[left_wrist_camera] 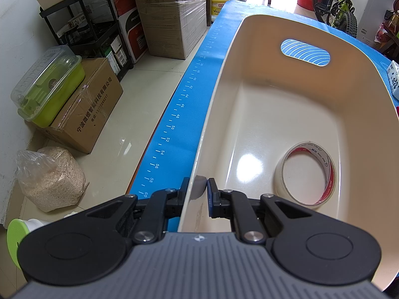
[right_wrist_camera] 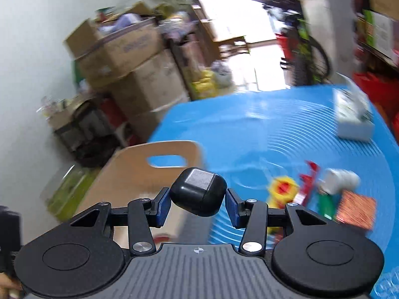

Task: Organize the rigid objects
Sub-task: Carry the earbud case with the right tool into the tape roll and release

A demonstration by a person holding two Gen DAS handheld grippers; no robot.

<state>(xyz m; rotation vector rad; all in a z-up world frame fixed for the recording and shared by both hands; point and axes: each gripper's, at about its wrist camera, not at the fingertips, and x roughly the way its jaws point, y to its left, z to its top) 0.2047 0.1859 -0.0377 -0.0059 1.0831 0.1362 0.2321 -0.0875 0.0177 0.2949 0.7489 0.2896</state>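
A cream plastic bin [left_wrist_camera: 261, 114] stands on the blue mat [left_wrist_camera: 189, 92]. A roll of tape [left_wrist_camera: 306, 172] lies inside it at the near right. My left gripper [left_wrist_camera: 198, 191] is shut on the bin's near left rim. In the blurred right wrist view, my right gripper [right_wrist_camera: 198, 204] is shut on a black rounded case [right_wrist_camera: 198, 191] and holds it in the air above the bin's right rim [right_wrist_camera: 154, 172]. Small items lie on the mat to the right: a yellow and red toy [right_wrist_camera: 284, 189], a white bottle [right_wrist_camera: 339, 180], an orange patterned block [right_wrist_camera: 355, 209].
A white box [right_wrist_camera: 352, 117] sits at the mat's far right. A milk carton [left_wrist_camera: 394, 79] stands right of the bin. Off the table's left edge are cardboard boxes [left_wrist_camera: 87, 107], a green lidded container [left_wrist_camera: 47, 87], a bag of grain [left_wrist_camera: 49, 179] and a black shelf [left_wrist_camera: 82, 25].
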